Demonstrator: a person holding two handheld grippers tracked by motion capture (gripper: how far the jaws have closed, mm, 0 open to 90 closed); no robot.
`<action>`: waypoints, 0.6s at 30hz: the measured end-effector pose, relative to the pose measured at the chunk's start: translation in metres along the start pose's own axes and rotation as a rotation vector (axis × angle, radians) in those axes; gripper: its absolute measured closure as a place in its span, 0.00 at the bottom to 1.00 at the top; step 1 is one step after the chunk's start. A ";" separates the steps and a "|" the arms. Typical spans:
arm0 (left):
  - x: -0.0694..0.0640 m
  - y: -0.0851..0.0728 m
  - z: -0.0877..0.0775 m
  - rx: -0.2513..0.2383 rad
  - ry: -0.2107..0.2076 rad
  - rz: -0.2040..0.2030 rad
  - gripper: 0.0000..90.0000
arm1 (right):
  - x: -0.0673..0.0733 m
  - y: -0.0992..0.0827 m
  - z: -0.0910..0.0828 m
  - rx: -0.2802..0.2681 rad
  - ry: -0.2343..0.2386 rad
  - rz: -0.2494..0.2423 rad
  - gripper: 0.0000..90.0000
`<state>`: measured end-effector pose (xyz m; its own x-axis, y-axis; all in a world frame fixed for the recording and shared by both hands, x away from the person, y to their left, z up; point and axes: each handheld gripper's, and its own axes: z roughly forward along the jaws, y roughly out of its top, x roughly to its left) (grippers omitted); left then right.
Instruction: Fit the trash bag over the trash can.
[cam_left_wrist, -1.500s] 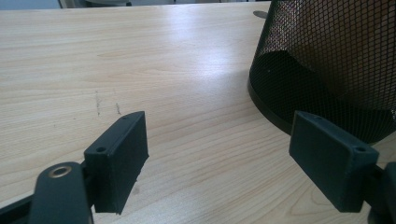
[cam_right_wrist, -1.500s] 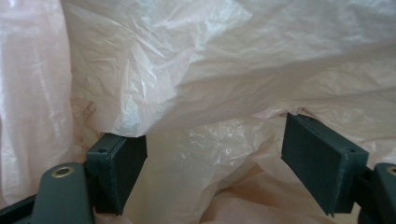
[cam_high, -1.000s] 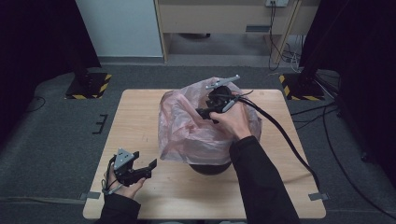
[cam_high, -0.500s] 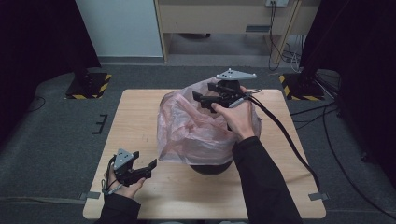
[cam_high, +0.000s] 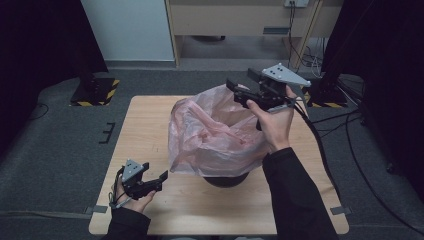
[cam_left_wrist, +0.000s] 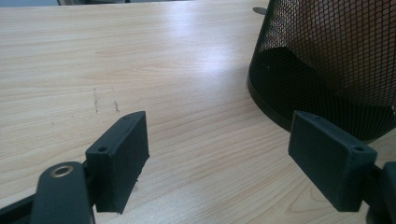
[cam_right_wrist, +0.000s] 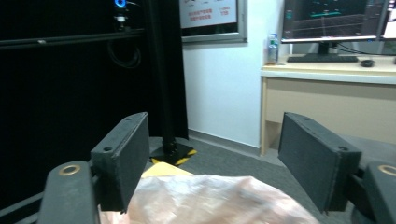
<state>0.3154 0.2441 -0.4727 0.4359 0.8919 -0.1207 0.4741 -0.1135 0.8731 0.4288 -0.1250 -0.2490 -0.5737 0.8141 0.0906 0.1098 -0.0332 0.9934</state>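
Observation:
A pink plastic bag (cam_high: 215, 132) is draped over a black mesh bin (cam_high: 225, 179) at the middle of the wooden table (cam_high: 150, 125). My right gripper (cam_high: 240, 85) hovers over the bag's back right corner. Its jaws have just been opening and stand open with nothing between them; the bag (cam_right_wrist: 219, 200) lies below my right gripper (cam_right_wrist: 215, 158). My left gripper (cam_high: 157, 181) rests open near the table's front left. In its own view my left gripper (cam_left_wrist: 219, 154) points at bare wood beside the bin (cam_left_wrist: 327, 60).
Black stands on yellow-striped bases (cam_high: 95, 92) flank the table on the floor. Cables (cam_high: 320, 150) trail off the right side. A wooden desk (cam_high: 240, 17) stands at the back, with a monitor (cam_right_wrist: 331, 21) on it.
My right gripper has risen off the top of the bag, drifted back and to the right, and its jaws have spread. The left gripper has stayed where it was.

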 end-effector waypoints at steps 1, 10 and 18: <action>0.000 0.000 0.000 0.002 -0.001 0.001 0.22 | -0.002 0.001 -0.004 -0.006 -0.011 -0.004 0.26; 0.000 -0.001 -0.002 -0.002 0.001 0.004 0.22 | -0.030 -0.004 -0.036 0.004 -0.110 -0.010 0.25; 0.001 -0.001 -0.004 -0.006 0.004 0.008 0.22 | -0.055 -0.023 -0.075 0.011 -0.170 0.013 0.21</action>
<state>0.3121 0.2467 -0.4723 0.4364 0.8928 -0.1118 0.4659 -0.1179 0.8769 0.3971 -0.2122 -0.2711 -0.4266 0.9001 0.0890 0.1257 -0.0385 0.9913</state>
